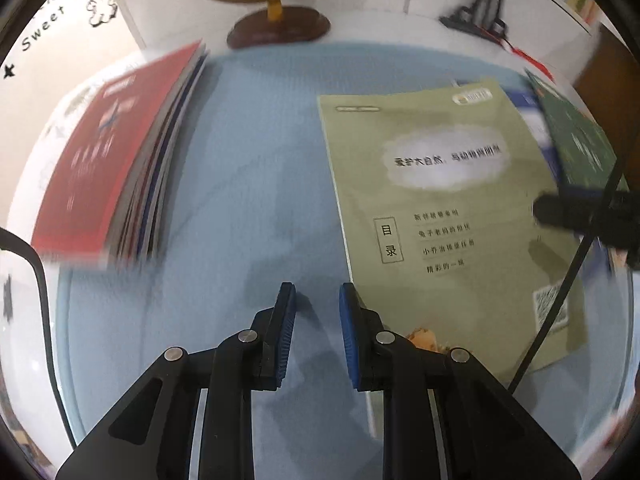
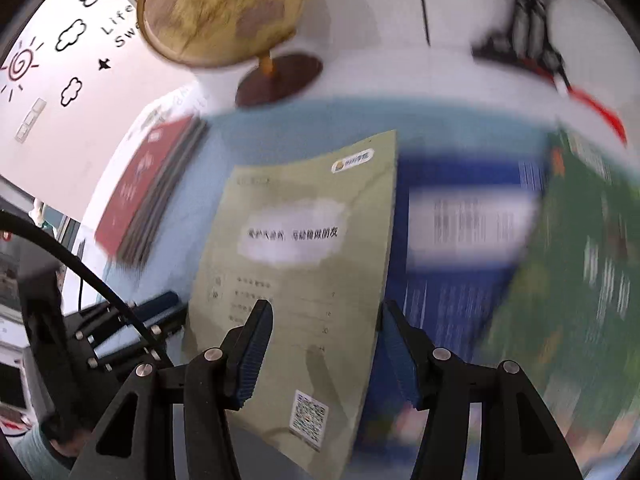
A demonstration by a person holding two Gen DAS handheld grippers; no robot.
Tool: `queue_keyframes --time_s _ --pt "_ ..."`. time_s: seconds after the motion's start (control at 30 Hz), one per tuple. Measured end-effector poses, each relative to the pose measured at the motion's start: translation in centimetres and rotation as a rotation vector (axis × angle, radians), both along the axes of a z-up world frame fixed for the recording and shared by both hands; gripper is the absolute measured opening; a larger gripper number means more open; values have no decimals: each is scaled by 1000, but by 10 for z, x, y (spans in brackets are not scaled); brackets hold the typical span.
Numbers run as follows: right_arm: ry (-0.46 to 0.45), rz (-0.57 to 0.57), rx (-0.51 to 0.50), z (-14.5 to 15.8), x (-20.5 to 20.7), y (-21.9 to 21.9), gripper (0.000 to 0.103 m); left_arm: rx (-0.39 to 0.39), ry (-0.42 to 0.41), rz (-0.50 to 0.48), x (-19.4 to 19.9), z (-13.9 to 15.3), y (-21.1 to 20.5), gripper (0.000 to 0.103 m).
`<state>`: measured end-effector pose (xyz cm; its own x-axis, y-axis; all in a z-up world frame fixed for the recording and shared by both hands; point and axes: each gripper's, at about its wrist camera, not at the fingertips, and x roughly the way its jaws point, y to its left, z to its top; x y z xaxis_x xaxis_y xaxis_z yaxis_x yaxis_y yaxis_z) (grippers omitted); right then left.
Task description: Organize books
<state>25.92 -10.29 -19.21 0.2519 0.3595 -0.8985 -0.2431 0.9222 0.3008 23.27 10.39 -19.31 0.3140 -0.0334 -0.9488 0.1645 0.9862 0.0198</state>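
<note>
Item — left gripper (image 1: 317,300): nearest the lens, jaws narrowly apart with nothing between them, hanging over bare blue mat (image 1: 248,168) just beside the left edge of the olive-green booklet (image 1: 444,216).

Item — right gripper (image 2: 326,322): jaws standing apart, empty, hovering above the lower half of the same booklet; pads not pressing on it.

Item — olive-green booklet: flat, back cover up, contents list and code square showing, partly overlapping a blue book (image 2: 460,240); a dark green book (image 2: 572,280) lies at the right, blurred.

Item — red-topped stack (image 1: 92,160): several books squared together on the mat's left side, well apart from the loose ones.

Item — globe (image 2: 224,12) on a brown base, farther back on the white counter (image 1: 380,24).

Handling note, a judgement: the loose booklet looks next for the stack. Thin and limp, it wants lifting by one edge — slide a finger under the spine side, pinch close to the corner, carry it level, then lower it with edges matched to the red cover.
</note>
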Motion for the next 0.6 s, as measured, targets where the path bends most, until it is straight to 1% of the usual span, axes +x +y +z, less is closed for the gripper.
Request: queue_keyframes --time_s 0.07,0.13,0.2,0.23,0.3,0.4,0.47,0.53,0.6 --pt "73 -29 21 -11 -36 -3 55 5 23 -30 -24 -1 2 18" --pt "142 -39 36 -24 -74 -6 55 -12 46 -59 -43 0 5 18" --pt "158 -39 30 -30 -100 -9 55 -32 70 -100 -57 0 5 20" --pt "150 -47 32 -28 -117 -11 54 -30 71 -112 -59 0 6 23" --pt "143 -81 29 -27 -134 -16 53 -49 75 -115 -62 0 9 23" --pt "85 -132 -17 -30 -155 -17 50 -68 79 -129 -59 -2 10 23" --pt "48 -155 -48 -30 -159 -11 50 -77 78 -144 -58 -3 9 23" --pt "22 -169 -59 -29 -165 -3 51 -103 82 -150 -58 -4 8 22" --pt "1 -191 -88 -28 -167 5 51 -100 76 -160 -58 -5 7 22"
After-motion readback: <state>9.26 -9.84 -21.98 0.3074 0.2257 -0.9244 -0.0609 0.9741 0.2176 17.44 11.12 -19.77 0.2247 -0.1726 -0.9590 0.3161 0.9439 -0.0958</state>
